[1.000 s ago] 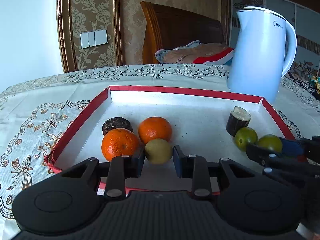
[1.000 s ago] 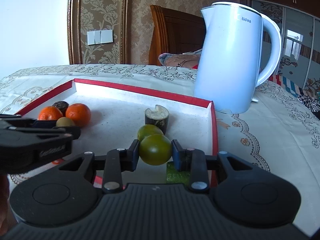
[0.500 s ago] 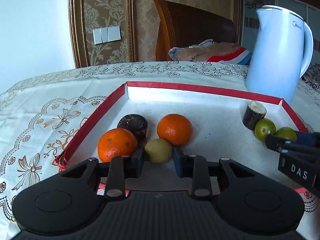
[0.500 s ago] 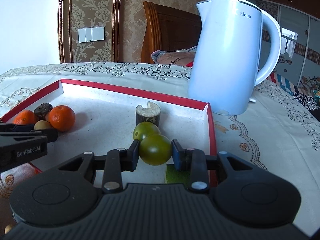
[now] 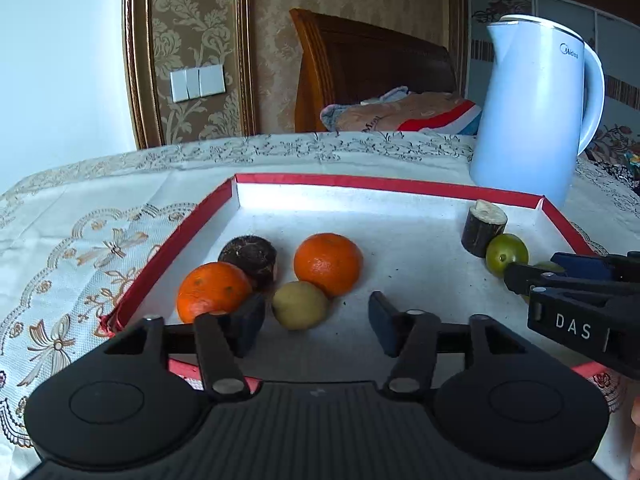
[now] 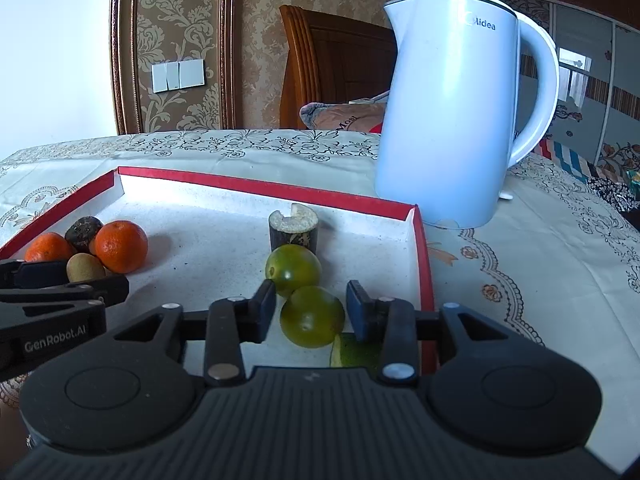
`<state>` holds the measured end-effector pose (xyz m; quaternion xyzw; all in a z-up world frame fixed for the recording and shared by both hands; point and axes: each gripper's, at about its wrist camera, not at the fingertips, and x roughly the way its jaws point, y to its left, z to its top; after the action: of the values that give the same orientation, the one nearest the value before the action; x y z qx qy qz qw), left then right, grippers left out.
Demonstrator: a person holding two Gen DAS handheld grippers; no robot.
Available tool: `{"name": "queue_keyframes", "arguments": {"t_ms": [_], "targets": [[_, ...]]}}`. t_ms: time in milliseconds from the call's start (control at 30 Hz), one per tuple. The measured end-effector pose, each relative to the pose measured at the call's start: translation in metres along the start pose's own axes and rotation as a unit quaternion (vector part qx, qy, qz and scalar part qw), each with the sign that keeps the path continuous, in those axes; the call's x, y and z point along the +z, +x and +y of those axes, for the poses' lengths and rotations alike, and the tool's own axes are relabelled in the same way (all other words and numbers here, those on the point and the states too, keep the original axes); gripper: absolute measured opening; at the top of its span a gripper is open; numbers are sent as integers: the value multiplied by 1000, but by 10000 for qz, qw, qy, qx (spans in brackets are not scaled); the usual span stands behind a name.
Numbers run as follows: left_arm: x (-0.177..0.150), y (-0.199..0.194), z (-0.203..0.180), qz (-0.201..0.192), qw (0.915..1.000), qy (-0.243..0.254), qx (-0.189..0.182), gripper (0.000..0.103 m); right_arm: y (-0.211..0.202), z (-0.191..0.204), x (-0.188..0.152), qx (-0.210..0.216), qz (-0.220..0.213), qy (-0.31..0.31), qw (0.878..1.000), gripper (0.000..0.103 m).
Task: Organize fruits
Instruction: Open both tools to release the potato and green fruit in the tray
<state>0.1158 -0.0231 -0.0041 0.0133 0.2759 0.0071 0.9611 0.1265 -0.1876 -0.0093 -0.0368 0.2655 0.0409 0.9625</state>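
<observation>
A red-rimmed white tray (image 5: pixel 188 236) (image 6: pixel 420 240) holds the fruit. At its left lie two oranges (image 5: pixel 214 290) (image 5: pixel 328 264), a dark round fruit (image 5: pixel 248 258) and a small yellow-brown fruit (image 5: pixel 300 304). My left gripper (image 5: pixel 316 322) is open, with the yellow-brown fruit resting on the tray between its fingers. At the right stand a cut dark stem piece (image 6: pixel 293 232) and two green fruits (image 6: pixel 293 270) (image 6: pixel 312 316). My right gripper (image 6: pixel 311 316) is open around the nearer green fruit, which lies on the tray. A green piece (image 6: pixel 352 354) lies behind the right finger.
A tall white electric kettle (image 6: pixel 452 120) stands on the patterned tablecloth (image 6: pixel 540 260) just beyond the tray's right far corner. A wooden chair with folded cloth (image 5: pixel 400 112) is behind the table. The right gripper's body (image 5: pixel 580 304) shows at the right of the left wrist view.
Both grippers have opened. The left one let go of the yellow-brown fruit and the right one let go of the green fruit; both fruits now rest on the tray.
</observation>
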Motion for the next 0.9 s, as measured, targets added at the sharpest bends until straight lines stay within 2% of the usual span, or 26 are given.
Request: {"name": "queue_keyframes", "arguments": {"t_ms": [67,133,233,333,500,533,900], "targets": [[1,0,0,-36,10000,2,-5,70,-1,0,0,-8,-19,14,10000,45],[0,-1,0,-47,10000,-9,14,70,-2,0,0,-23,-48,23,10000,51],[0,-2,3,-38,10000,-61,-1,70,-5,0,-1,-50,-103,7,9999,52],[0,-5,5,-89,9999,-115,19,70,-8,-1,-2,-98,-189,37,9998,64],[-2,-9,8,-163,9997,-175,44,77,-14,-4,-4,-119,-271,93,9995,70],[-2,-10,8,-186,9996,-178,69,78,-15,-4,-4,-119,-283,103,9995,74],[-7,-21,12,-223,9995,-204,14,78,-28,-5,-11,-148,-435,84,9989,91]]}}
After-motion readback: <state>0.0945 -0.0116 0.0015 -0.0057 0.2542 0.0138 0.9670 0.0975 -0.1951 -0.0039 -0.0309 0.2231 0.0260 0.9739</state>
